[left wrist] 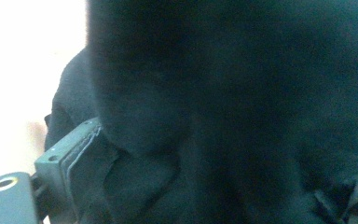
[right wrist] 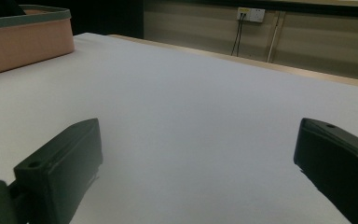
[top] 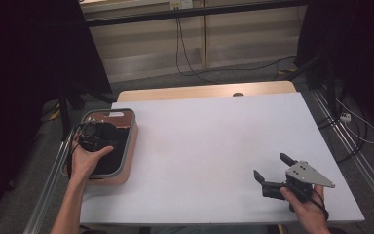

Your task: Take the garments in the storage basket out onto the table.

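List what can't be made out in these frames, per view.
- High view: contents of the pink grey-rimmed basket, hidden by the left gripper and dark shadow.
- Left gripper view: whether its jaws are closed on the dark fabric; too close and blurred.
- Right gripper view: far side of the basket, cut off by the frame edge.

The left forearm extends forward at the left edge with its hand [top: 85, 158] wrapped around the left gripper [top: 93, 136], whose jaw state cannot be determined, while the right hand [top: 308, 207] holds the right gripper [top: 272, 166] low at the near right, jaws spread wide apart.
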The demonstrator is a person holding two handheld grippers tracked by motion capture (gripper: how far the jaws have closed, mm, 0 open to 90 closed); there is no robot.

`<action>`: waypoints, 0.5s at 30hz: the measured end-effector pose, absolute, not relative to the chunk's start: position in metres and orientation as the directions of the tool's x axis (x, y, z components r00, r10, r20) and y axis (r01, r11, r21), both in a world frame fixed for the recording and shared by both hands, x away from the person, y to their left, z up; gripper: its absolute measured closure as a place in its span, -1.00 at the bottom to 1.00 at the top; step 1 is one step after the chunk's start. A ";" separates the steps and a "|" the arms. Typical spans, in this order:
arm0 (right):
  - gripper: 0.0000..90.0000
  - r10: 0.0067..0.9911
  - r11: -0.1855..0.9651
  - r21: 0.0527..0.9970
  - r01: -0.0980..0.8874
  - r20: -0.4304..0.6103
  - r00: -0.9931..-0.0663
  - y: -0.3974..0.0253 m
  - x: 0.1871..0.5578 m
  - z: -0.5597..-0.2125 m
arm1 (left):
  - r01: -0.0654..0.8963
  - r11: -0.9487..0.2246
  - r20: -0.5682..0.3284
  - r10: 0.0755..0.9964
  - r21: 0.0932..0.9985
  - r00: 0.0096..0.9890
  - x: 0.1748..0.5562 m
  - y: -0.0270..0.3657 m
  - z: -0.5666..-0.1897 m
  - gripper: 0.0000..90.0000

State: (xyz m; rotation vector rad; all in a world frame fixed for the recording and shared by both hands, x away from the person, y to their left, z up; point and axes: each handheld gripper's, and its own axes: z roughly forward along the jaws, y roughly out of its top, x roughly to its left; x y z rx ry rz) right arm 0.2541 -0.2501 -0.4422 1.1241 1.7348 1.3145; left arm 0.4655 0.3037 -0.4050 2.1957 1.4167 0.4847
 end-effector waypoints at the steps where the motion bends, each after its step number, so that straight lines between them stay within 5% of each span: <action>1: -0.98 0.917 0.117 0.966 0.232 -0.015 -0.399 -0.250 0.254 -0.442 | 0.743 -0.355 0.044 0.914 0.566 0.403 0.465 0.303 -0.406 -0.81; 6: -0.98 0.913 0.118 0.966 0.229 -0.015 -0.408 -0.250 0.254 -0.442 | 0.776 -0.357 0.037 0.917 0.520 0.398 0.470 0.304 -0.414 -0.70; 15: -0.98 0.910 0.124 0.966 0.227 -0.019 -0.414 -0.249 0.253 -0.442 | 0.799 -0.408 0.069 0.903 0.442 0.424 0.476 0.300 -0.426 -1.00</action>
